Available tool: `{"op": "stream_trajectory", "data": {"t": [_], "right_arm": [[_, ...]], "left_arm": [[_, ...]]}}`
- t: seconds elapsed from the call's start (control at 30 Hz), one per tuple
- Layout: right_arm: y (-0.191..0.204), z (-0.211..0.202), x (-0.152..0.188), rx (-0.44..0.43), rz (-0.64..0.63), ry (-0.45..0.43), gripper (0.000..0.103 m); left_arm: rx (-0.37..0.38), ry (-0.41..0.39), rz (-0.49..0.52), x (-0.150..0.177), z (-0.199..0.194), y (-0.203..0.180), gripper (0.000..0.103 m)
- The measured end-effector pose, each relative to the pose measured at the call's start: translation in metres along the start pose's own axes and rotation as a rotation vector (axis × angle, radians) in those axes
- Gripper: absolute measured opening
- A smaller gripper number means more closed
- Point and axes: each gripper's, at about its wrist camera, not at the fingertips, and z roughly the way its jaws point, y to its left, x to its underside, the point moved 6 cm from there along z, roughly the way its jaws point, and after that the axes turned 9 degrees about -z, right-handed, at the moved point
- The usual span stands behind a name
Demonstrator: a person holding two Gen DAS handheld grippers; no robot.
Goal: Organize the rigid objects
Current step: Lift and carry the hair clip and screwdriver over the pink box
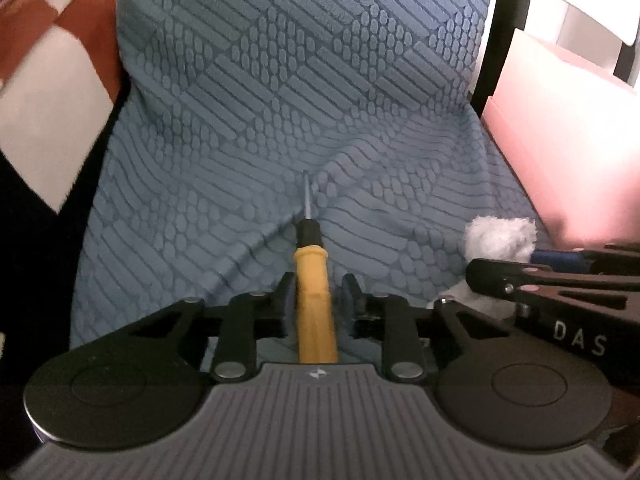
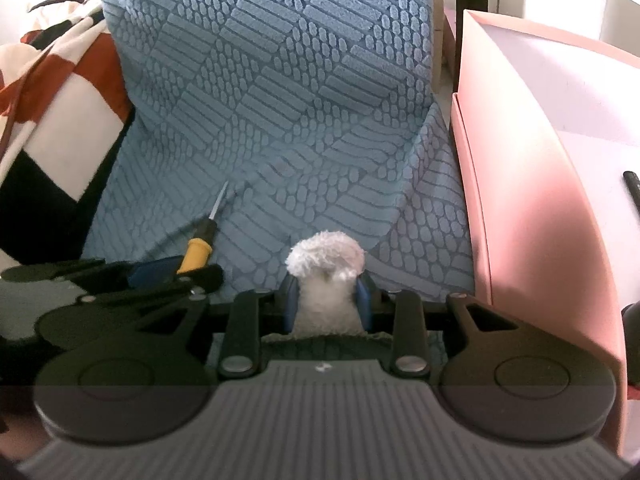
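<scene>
1. The left gripper (image 1: 314,300) lies low and level over the blue textured seat cover (image 1: 280,100), its jaws apart around a yellow-handled screwdriver (image 1: 314,280).
2. The right gripper (image 2: 327,300) — just beside it — is clamped on a white fluffy plush piece (image 2: 326,276), near a pink box (image 2: 520,200).

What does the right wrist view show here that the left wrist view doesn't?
Only the right wrist view shows the inside of the pink box, with a dark object lying in it, and the right gripper closed on the white fluffy object. Only the left wrist view shows the left gripper with a gap either side of the screwdriver's yellow handle. Both show the screwdriver, fluffy object, box and blue textured cushion.
</scene>
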Motion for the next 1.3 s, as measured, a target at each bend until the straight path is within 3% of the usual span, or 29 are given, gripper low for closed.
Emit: {"op": "stream_trajectory", "data": {"t": [0.07, 0.47, 0.9, 1.3], "right_arm": [[0.0, 0.0, 0.001, 0.006, 0.0, -0.004, 0.033], [0.005, -0.014, -0.003, 0.048, -0.062, -0.035, 0.033], [0.011, -0.08, -0.002, 0.07, -0.121, -0.067, 0.033], [0.014, -0.149, -0.039, 0.063, -0.116, -0.123, 0.033]], "left_arm": [[-0.001, 0.0, 0.01, 0.0, -0.001, 0.0, 0.022], [0.07, -0.007, -0.047, 0.01, -0.028, 0.002, 0.022], [0.16, -0.053, -0.177, 0.013, -0.1, 0.009, 0.021], [0.211, -0.06, -0.229, 0.0, -0.155, 0.004, 0.021]]}}
